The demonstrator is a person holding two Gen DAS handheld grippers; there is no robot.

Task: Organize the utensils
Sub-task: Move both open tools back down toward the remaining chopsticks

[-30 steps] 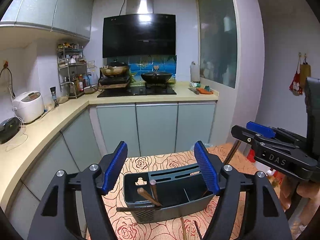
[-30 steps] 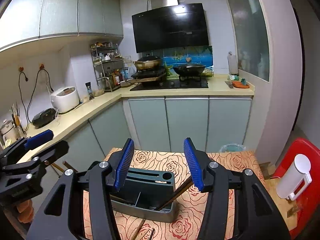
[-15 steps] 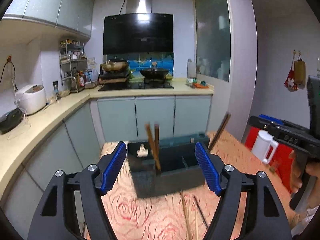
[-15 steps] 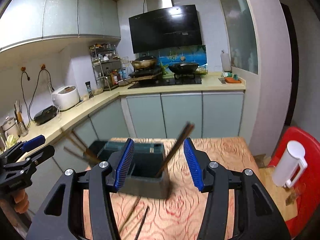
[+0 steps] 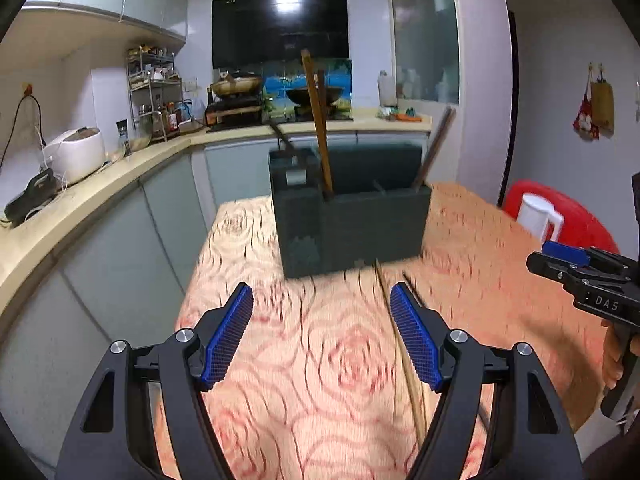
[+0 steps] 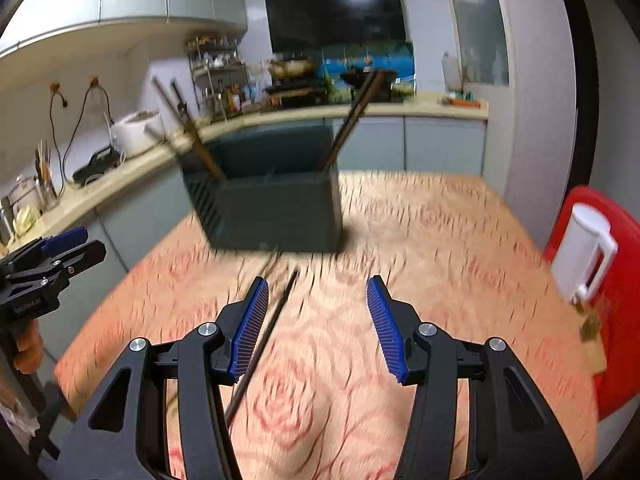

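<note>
1. The dark green rectangular plastic utensil holder (image 5: 348,216) stands mid-desk (image 5: 280,360), already holding several brown wooden chopsticks (image 5: 316,120); two loose dark chopsticks (image 6: 264,332) lie before it.
2. Likely next: pick up a loose stick, lowering and narrowing onto it.
3. Left tongs (image 5: 322,336) and right tongs (image 6: 318,328) hover low, wide, empty.

A rose-patterned cloth (image 5: 320,360) covers the table. Off the table's right edge a white jug (image 6: 586,252) stands on a red stool (image 6: 624,300). On the counter (image 5: 100,184) along the left wall sit a white rice cooker (image 5: 76,154) and a dark appliance (image 5: 30,196), possibly a scale. A wire rack (image 5: 154,92) fills the counter's corner. Two woks (image 5: 236,86) sit on the stove under a black hood (image 5: 280,26). A bag (image 5: 602,106) hangs on the right wall.
</note>
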